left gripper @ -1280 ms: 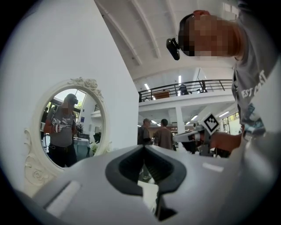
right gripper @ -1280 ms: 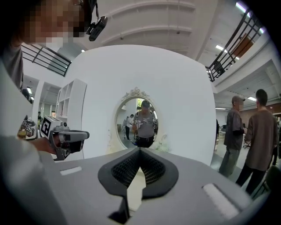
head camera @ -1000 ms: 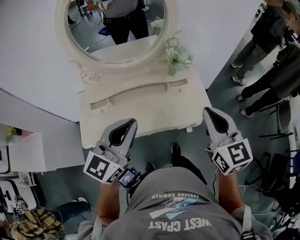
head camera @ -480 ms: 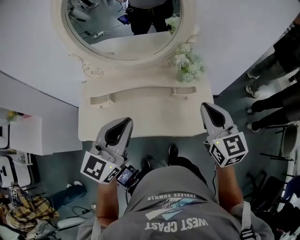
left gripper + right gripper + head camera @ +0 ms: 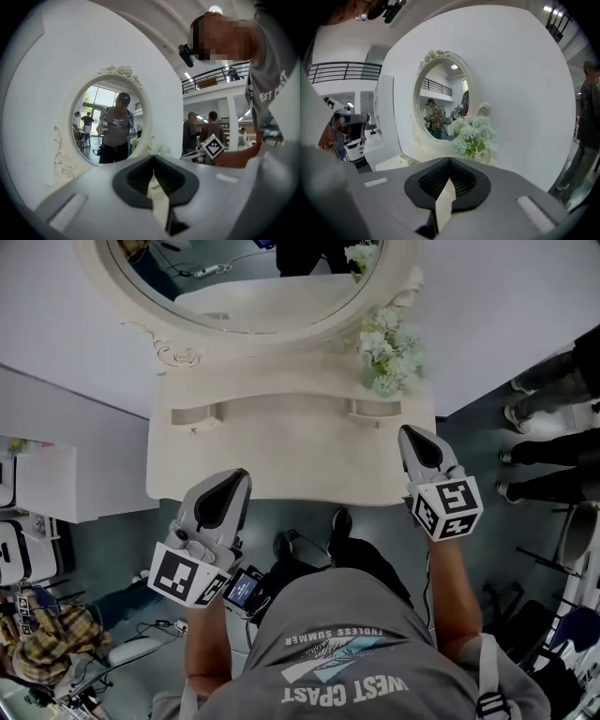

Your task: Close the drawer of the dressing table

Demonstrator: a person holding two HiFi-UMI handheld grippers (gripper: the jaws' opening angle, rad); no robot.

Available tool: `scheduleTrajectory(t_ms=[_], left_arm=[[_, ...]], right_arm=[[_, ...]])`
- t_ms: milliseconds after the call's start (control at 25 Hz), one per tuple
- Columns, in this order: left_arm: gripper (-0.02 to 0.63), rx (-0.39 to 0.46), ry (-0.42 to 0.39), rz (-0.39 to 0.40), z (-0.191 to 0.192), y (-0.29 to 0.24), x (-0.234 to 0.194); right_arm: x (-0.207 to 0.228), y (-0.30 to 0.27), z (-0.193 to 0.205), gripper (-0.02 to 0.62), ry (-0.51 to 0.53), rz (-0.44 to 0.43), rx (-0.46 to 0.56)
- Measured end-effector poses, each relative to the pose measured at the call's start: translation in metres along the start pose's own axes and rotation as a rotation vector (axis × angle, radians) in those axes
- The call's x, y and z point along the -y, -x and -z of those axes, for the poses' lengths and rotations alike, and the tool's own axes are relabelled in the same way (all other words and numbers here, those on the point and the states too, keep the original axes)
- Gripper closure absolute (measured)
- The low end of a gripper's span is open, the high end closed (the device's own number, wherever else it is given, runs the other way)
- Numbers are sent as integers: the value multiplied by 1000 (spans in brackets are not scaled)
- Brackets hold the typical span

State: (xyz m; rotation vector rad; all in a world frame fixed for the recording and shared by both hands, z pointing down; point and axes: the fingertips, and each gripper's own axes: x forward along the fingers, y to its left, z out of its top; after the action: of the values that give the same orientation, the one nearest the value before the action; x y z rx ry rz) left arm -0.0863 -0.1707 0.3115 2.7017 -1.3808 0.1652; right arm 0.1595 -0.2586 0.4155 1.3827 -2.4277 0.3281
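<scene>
The cream dressing table [image 5: 291, 451] stands against the white wall, under an oval mirror [image 5: 253, 282]. Two small raised ledges with handles [image 5: 192, 415] [image 5: 375, 409] sit at the back of its top. Its front face is hidden below the top, so I cannot see a drawer there. My left gripper [image 5: 234, 476] is shut and empty, its tip at the table's front edge on the left. My right gripper [image 5: 412, 433] is shut and empty over the front right corner. Seen from the left gripper [image 5: 153, 158] and the right gripper [image 5: 450, 160], the jaws meet with nothing between them.
A vase of pale flowers [image 5: 389, 351] stands at the table's back right, below the mirror frame. A white cabinet [image 5: 56, 493] flanks the table on the left. People's legs [image 5: 553, 381] are at the right. Cables and a plaid cloth [image 5: 47, 652] lie on the floor at lower left.
Both grippers have moved forward and down toward the table, the right one farther. The table sits lower and closer in the head view. Jaws stayed shut.
</scene>
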Motion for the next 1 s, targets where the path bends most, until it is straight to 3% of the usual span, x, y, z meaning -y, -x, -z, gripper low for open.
scheduleTrajectory(t_ms=[680,1000], left_arm=[[603,-104,80,-85,54,-25,-19],[603,-131,111,-93,76,-32,-30]], right_arm=[[49,-107,150,534,-73,-27,-324],[54,-136,206,479,-99,3,-463]])
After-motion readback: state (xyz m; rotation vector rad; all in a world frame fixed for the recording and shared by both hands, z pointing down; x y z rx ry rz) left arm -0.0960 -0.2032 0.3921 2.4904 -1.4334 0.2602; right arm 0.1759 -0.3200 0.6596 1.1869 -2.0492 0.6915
